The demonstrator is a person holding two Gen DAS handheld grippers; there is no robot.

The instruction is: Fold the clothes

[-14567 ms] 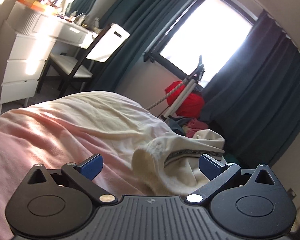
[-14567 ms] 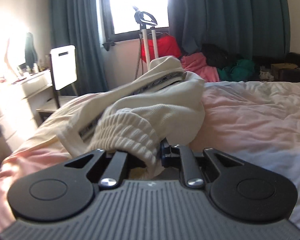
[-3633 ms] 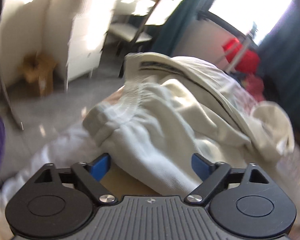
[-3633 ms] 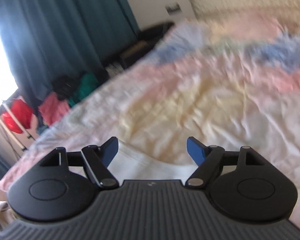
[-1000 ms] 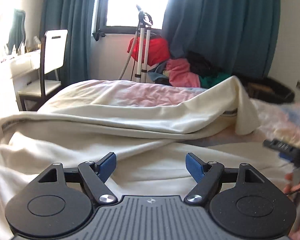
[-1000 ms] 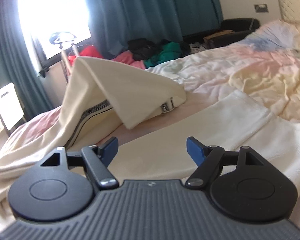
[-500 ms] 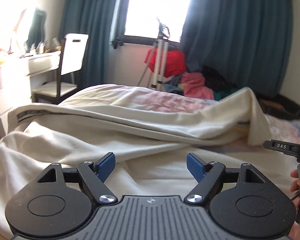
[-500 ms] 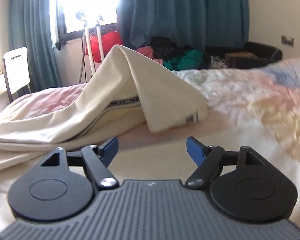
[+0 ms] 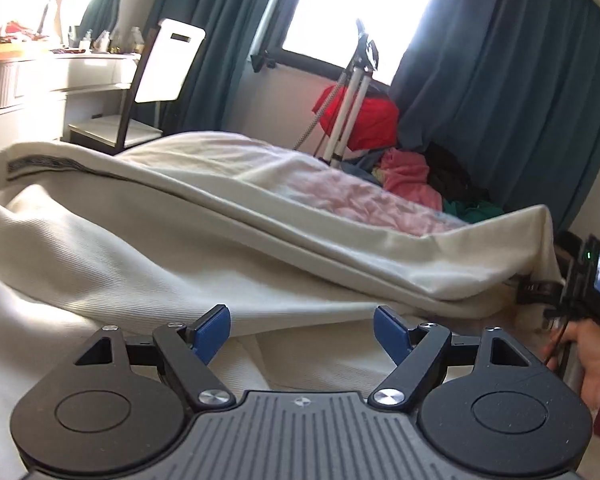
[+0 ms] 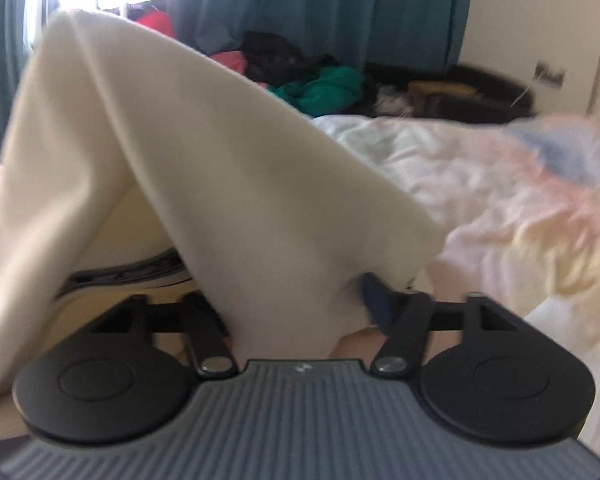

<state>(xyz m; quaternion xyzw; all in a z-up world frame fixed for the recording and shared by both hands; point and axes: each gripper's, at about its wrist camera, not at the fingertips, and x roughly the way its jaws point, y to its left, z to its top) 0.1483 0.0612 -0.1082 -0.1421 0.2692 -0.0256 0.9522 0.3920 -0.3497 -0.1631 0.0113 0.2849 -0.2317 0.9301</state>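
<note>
A bed under teal curtains carries the cream garment. The right gripper, jaws just closing, has its raised corner between them; grip looks likely but blurred. Left gripper, jaws apart, hovers over the cloth: pinch the near edge before lifting.

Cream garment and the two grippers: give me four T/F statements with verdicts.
1. The left gripper stands open with nothing pinched. True.
2. The right gripper has a fold of the cream garment between its fingers. True; they have just been closing.
3. The garment lies flat, fully folded. False: one fold is tented up.
4. The white chair stands on the bed. False: it stands on the floor by the dresser.
</note>
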